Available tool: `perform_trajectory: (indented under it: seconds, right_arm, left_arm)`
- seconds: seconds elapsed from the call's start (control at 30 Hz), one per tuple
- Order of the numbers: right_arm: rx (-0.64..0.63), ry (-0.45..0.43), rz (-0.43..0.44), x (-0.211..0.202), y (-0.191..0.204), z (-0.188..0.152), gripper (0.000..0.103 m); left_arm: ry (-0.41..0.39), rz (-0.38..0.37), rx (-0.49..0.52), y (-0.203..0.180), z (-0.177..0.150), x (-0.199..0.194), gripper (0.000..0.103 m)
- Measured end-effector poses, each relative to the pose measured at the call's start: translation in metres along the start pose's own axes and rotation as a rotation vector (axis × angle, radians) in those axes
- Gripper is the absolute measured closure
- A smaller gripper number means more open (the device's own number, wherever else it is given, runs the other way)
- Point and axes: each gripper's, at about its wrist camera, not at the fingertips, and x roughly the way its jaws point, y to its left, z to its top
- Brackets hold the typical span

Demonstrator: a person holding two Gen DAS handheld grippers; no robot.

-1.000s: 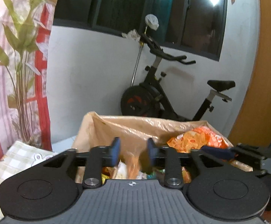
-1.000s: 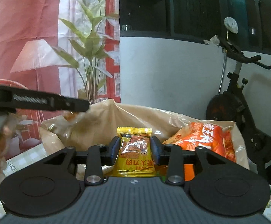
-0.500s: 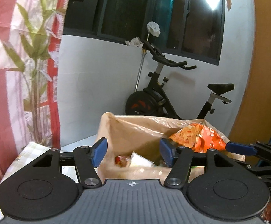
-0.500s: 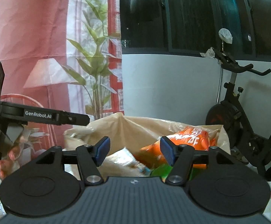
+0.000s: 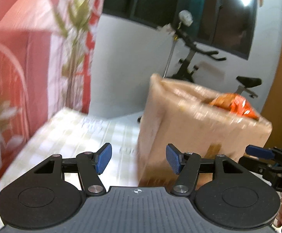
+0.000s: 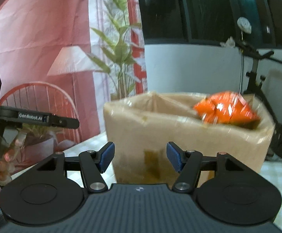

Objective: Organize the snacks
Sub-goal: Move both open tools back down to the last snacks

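A: Snacks: the crinkly orange snack packet (image 6: 226,108) pokes out of the top right corner of the tall tan box lined with a plastic bag (image 6: 179,132), its tip above the rim. From the left wrist view the same packet (image 5: 236,104) shows at the far right of the box (image 5: 195,128); it is blurred, so any print on it cannot be read.

B: Where does the box stand?

A: Upright on the table with the pale checked cloth (image 5: 78,132). To its left the cloth lies bare all the way to the table's left edge, which runs alongside the red and white printed curtain (image 6: 43,38). Behind the box are the white wall and the black exercise bike (image 5: 199,58). A strip of cloth also shows to the box's right (image 6: 276,174).

B: And the grippers?

A: The left gripper (image 5: 139,158) points slightly downward at the box's near left corner, blue pads apart, nothing between them. The right gripper (image 6: 140,159) faces the front wall of the box, its blue pads likewise apart and bare. Neither touches the box. Both sets of jaws have just been opening.

B: Any hand visible?

A: Fingers of the person's left hand (image 6: 1,155) wrap the handle of the left gripper at the left edge of the right wrist view, level with the box's lower half.
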Motion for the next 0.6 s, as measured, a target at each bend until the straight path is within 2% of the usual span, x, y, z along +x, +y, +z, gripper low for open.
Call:
perform_trajectory:
  seconds: [0.27,0.6]
  right_arm:
    - [0.031,0.103,0.004,0.018,0.008,-0.035,0.040]
    - [0.064,0.203,0.002,0.029,0.011,-0.068,0.040]
  left_arm:
    - [0.107,0.053,-0.030,0.021,-0.041,0.010,0.039]
    - [0.173,0.077,-0.020,0.032,-0.078,0.005,0.040]
